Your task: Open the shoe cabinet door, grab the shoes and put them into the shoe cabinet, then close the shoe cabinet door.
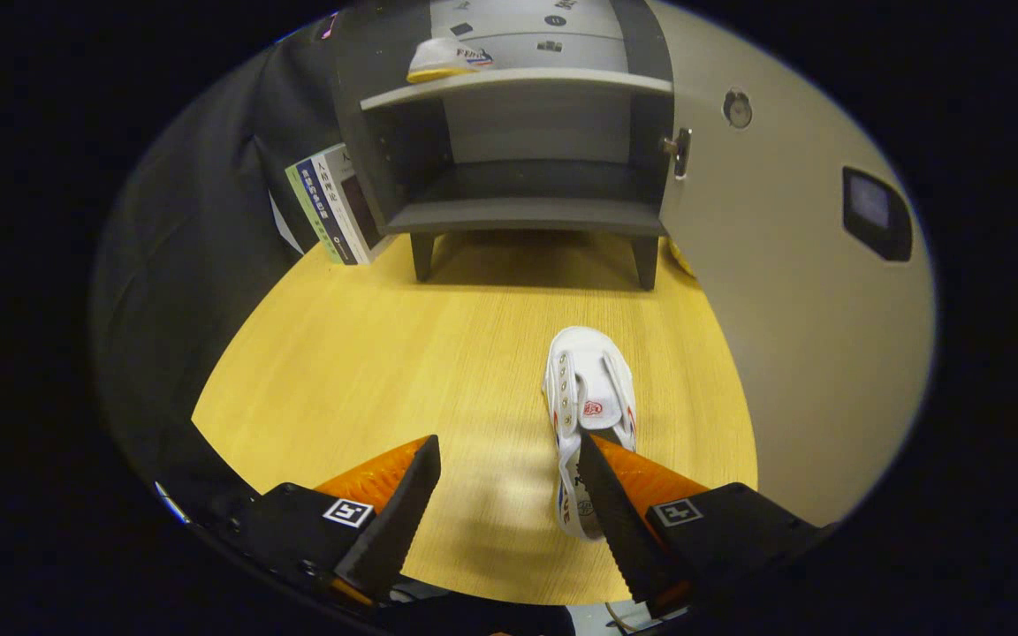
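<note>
Standing by the yellow table, I can see books leaning far left beside the shoe cabinet, which sits at the far end with its door swung wide open to the right. One shoe already rests on the upper shelf, so the opening step looks done and roughly half the stowing too. Nearer, the gripper holds its fingers well apart, clamped on nothing; the left finger hangs over bare wood. A second white shoe lies on the table, its near end hidden behind the right finger, toe pointing toward the cabinet. By my reckoning, grabbing this shoe, shelving it and shutting the door all remain.
</note>
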A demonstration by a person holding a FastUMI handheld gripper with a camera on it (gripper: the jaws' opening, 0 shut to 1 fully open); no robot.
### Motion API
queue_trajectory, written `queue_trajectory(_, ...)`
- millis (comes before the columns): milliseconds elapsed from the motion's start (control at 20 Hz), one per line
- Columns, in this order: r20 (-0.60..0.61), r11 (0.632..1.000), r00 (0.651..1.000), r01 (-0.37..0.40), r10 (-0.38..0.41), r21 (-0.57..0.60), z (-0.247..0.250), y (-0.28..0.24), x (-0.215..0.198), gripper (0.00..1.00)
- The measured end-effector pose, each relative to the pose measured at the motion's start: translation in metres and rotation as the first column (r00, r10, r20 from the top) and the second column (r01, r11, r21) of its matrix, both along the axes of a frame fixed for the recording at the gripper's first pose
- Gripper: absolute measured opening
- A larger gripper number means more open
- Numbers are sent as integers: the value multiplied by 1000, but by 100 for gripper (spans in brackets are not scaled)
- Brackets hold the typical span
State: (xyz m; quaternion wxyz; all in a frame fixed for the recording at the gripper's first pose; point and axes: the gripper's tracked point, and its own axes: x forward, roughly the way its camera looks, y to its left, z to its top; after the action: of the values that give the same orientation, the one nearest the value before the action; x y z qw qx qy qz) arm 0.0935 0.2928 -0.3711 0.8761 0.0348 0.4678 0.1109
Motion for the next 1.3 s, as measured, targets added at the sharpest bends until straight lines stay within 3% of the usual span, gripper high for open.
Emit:
queue_trajectory(200,-79,1000,997,17,-16,7,-41,3,8,97)
queue_trajectory(300,-96,999,995,8,-12,-45,-58,-3,10,97)
queue_trajectory(700,-53,993,998,22,-29,-119,-87,-8,44,89)
queue_trajectory(900,-5,985,998,64,-65,-160,-89,-19,63,45)
queue_trajectory(1000,-14,990,1000,21,-23,-142,-88,-14,63,23)
queue_trajectory(1150,-24,992,1000,5,-8,-126,-92,-11,64,7)
queue_trajectory(1300,-29,993,999,-18,14,-115,-90,-11,64,2)
